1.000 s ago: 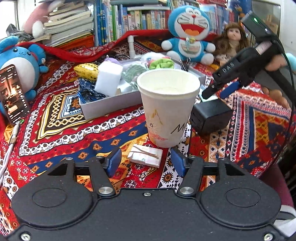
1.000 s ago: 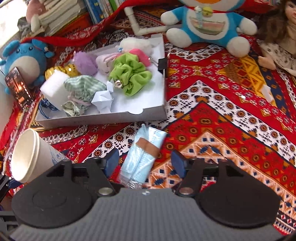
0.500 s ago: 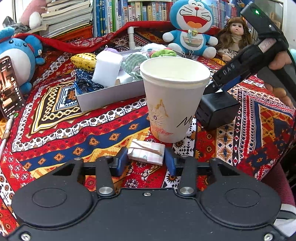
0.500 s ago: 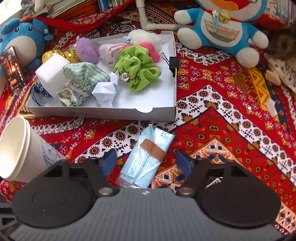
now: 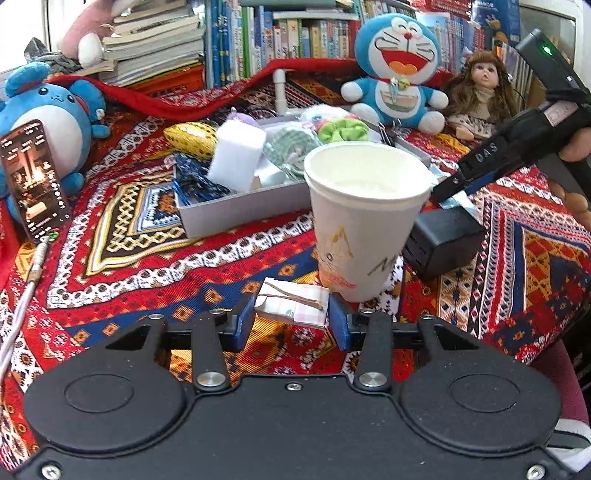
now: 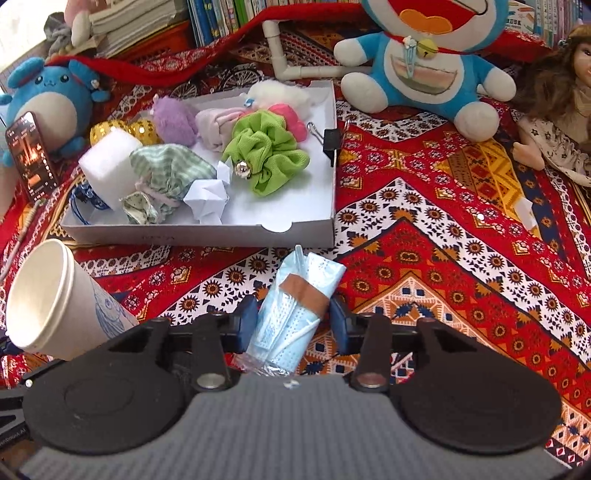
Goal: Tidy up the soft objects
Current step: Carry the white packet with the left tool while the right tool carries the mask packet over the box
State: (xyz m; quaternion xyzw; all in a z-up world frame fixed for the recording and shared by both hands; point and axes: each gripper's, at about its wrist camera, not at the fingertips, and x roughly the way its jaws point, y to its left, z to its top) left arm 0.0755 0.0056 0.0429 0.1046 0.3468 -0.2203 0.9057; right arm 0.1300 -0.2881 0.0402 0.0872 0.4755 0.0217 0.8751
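right wrist view: shallow white cardboard tray [image 6: 207, 236] on the patterned red woven cloth [image 6: 424, 236] of the tabletop already holds a green fabric scrunchie [image 6: 266, 155], a striped green drawstring pouch [image 6: 166, 173], a white foam block [image 6: 107, 162], crumpled white paper [image 6: 207, 199] and lilac, pink and white plush pieces. judged from this, sorting is well advanced. two items remain outside the tray: a folded pale-blue face mask bound with a brown band [image 6: 295, 310], lying between the blue pads of the right claw [image 6: 291, 325], which is narrowed around it, contact not certain; and, in the left wrist view, a small folded pink-checked cloth tied with a rubber band [image 5: 293, 302], pinched by the left claw [image 5: 291, 317] just in front of a white paper cup [image 5: 364, 218]. both appear to await transfer to the tray. surroundings: a blue cat plush [image 5: 399, 70], a brown-haired doll [image 5: 480, 92], a round blue plush [image 5: 51, 122], a propped phone [image 5: 33, 181], a black box [image 5: 443, 240] and shelves of books [image 5: 280, 33].
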